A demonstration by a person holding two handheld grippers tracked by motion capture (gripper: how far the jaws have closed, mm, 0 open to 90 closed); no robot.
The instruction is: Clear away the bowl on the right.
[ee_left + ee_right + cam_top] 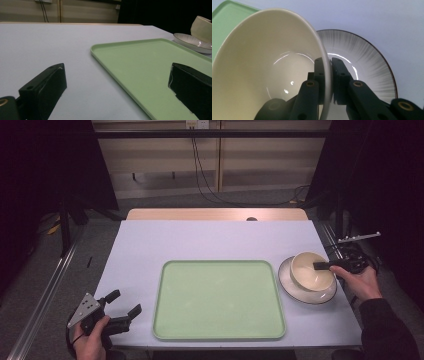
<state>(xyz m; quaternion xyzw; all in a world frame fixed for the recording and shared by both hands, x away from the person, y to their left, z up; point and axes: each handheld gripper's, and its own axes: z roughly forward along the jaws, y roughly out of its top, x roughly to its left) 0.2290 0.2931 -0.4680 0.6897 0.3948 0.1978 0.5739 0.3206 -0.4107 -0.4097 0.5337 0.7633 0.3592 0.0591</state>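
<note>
A cream bowl [311, 270] sits tilted over a grey-streaked plate [287, 281] at the table's right. My right gripper [320, 265] is shut on the bowl's right rim, one jaw inside and one outside. In the right gripper view the bowl [262, 65] leans toward the tray with the plate [367, 70] behind it and the gripper [329, 65] pinching the thin rim. A light green tray [219, 298] lies in the middle. My left gripper [126, 303] rests open at the front left corner, nothing between its jaws; its view shows the tray [150, 67] ahead, with bowl [202, 28] and plate [190, 42] far right.
The table's pale sheet [210, 240] has free room behind and left of the tray. A wooden strip [215, 214] runs along the far edge. Cables [355, 252] lie off the right side by my right hand.
</note>
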